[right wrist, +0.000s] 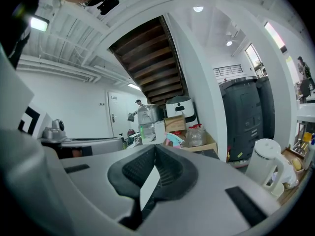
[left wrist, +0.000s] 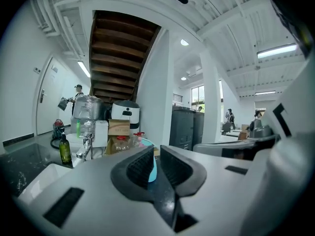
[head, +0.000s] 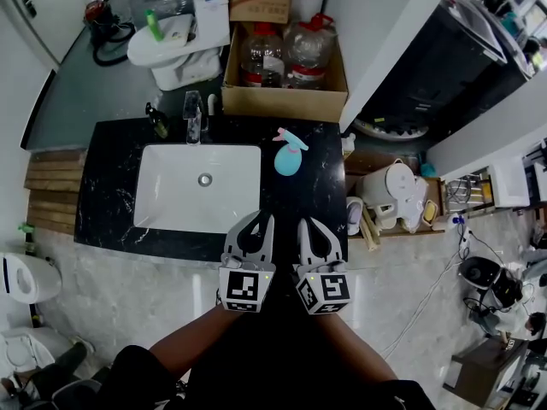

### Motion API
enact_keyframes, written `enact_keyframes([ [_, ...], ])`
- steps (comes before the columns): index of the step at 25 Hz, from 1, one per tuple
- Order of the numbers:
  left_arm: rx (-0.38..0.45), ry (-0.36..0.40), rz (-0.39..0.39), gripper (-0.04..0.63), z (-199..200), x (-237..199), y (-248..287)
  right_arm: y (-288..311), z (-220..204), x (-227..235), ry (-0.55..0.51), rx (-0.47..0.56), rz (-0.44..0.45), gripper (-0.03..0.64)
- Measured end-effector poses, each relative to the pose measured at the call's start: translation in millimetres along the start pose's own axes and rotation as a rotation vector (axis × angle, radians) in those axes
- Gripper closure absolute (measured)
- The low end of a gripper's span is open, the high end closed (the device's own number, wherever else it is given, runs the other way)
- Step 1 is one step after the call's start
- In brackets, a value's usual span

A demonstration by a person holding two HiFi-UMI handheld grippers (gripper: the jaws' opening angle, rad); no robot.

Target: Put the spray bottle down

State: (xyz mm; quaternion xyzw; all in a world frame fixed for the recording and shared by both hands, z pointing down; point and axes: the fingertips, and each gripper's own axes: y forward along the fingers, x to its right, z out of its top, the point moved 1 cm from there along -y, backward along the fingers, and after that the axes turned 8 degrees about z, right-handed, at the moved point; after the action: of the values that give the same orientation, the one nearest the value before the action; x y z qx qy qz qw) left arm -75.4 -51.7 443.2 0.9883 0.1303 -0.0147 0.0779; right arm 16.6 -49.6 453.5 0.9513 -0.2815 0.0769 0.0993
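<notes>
Two claws are held side by side at the front edge of the counter (head: 111, 148). The right claw (head: 309, 225) is closed and empty, and the left claw (head: 261, 221) is all but closed on nothing. The spray bottle (head: 288, 158) is set near the counter's rear edge, right of the sink (head: 171, 207), well apart from both.

BATHROOM MOCK-UP IN AN OPEN HALL: A black stone desk (head: 111, 186) carries a white inset sink (head: 171, 199) and a chrome faucet (head: 193, 114), with a white toilet (head: 175, 54) behind it, all tucked beneath the underside of a wooden staircase (left wrist: 123, 48). A cardboard box (head: 286, 101) of water jugs (head: 265, 54) and a kettle (head: 395, 184) sit alongside, while people (left wrist: 230, 117) stand under strip lights (left wrist: 278, 50) in the workspace beyond.
</notes>
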Motion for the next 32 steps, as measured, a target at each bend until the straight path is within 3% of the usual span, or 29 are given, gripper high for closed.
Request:
enact_keyframes([
  [3, -0.001, -0.014, 0.010, 0.581, 1.0, -7.2, 2.7, 7.2, 0.1, -2.7, -0.003, -0.002, 0.017, 0.601],
  [17, -0.026, -0.022, -0.031, 0.583, 1.7, 5.8, 27.4, 25.2, 6.7, 8.3, -0.101, -0.044, 0.003, 0.601],
  [32, -0.051, -0.050, -0.022, 0.583, -1.6, 12.1, 53.3, 42.3, 18.5, 28.2, -0.161, -0.046, 0.012, 0.601],
])
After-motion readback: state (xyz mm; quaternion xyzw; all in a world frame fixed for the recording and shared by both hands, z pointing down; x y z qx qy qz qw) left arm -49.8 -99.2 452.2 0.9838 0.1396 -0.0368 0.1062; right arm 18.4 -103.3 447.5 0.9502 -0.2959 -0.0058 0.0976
